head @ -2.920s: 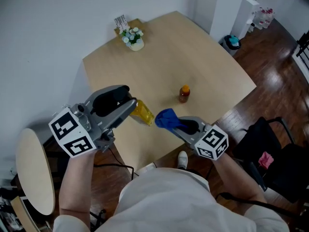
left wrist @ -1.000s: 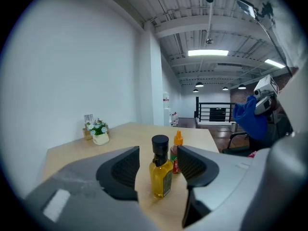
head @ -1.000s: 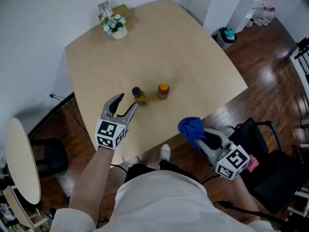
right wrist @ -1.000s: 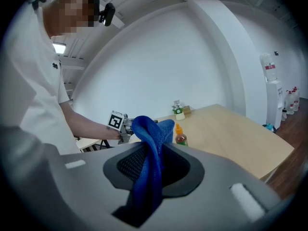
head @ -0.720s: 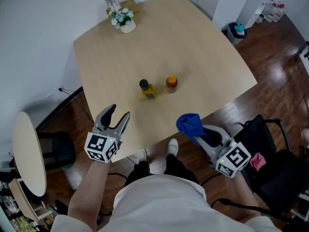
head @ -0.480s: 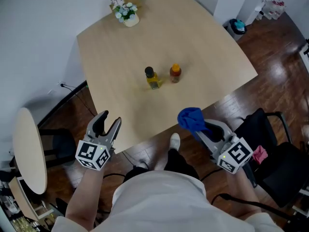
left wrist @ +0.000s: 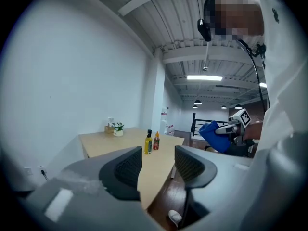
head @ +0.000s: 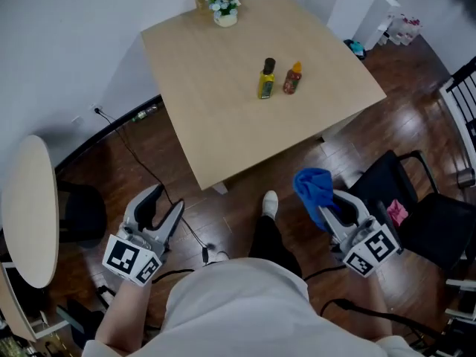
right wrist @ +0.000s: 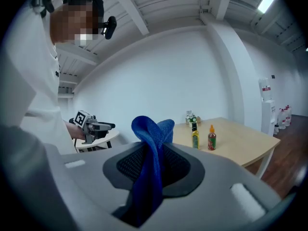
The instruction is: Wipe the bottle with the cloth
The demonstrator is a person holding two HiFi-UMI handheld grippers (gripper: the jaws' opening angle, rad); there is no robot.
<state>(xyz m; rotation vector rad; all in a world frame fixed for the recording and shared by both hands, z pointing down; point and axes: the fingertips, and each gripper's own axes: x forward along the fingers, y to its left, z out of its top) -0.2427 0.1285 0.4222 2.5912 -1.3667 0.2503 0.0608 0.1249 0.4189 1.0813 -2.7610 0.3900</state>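
Note:
A yellow oil bottle (head: pixel 265 79) with a black cap stands upright on the wooden table (head: pixel 223 88), next to a small red-orange bottle (head: pixel 292 79). Both also show far off as the yellow bottle (left wrist: pixel 148 142) (right wrist: pixel 195 136) and the red bottle (left wrist: pixel 156 141) (right wrist: pixel 211 138). My right gripper (head: pixel 331 203) is shut on a blue cloth (head: pixel 314 187) (right wrist: pixel 150 158), well back from the table over the floor. My left gripper (head: pixel 160 210) is open with nothing between its jaws, also off the table at lower left.
A small pot of white flowers (head: pixel 224 9) sits at the table's far corner. A round side table (head: pixel 28 207) is at the left, a black chair (head: pixel 416 199) at the right. A cable (head: pixel 160 192) runs across the dark wood floor.
The left gripper set the yellow bottle down on the table beside the red one and opened. Both grippers then drew back from the table, the right still holding the cloth.

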